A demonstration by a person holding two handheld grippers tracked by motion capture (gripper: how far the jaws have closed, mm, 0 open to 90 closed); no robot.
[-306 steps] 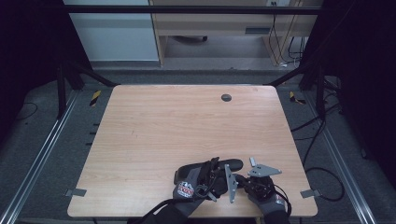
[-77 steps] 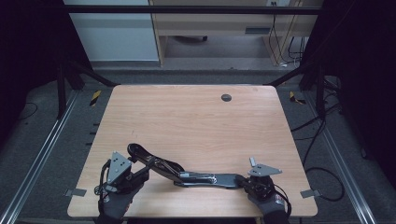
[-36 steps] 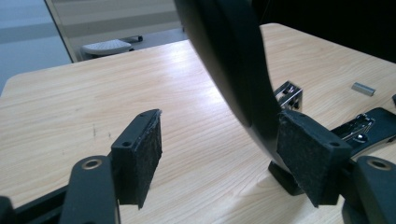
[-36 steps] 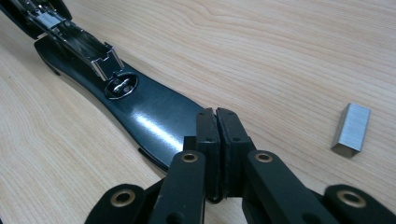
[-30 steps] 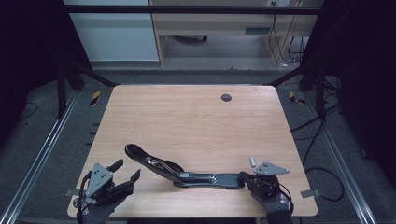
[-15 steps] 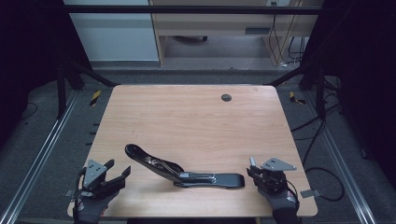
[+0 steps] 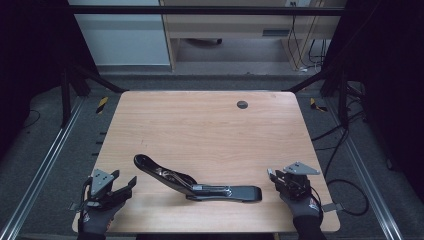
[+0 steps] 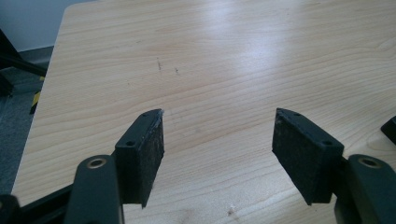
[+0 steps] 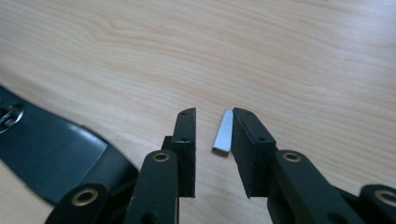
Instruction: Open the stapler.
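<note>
Black strap [image 7: 200, 182] lying flat on a pale wooden table [image 7: 210, 130].
Left gripper [image 7: 117, 187] and right gripper [image 7: 273, 176], both agape and empty, flank it; right jaws just opening, grey floor around.

Dim surroundings; table [image 7: 210, 130] evenly lit; pale glare in left gripper view.

My left gripper [image 8: 218, 154] hangs open over bare wooden surface [image 8: 233, 70]; a black edge [image 8: 389, 129] at three o'clock.

text: none legible | labels: none | brands: none | numbers: 0 readable | signs: none
</note>
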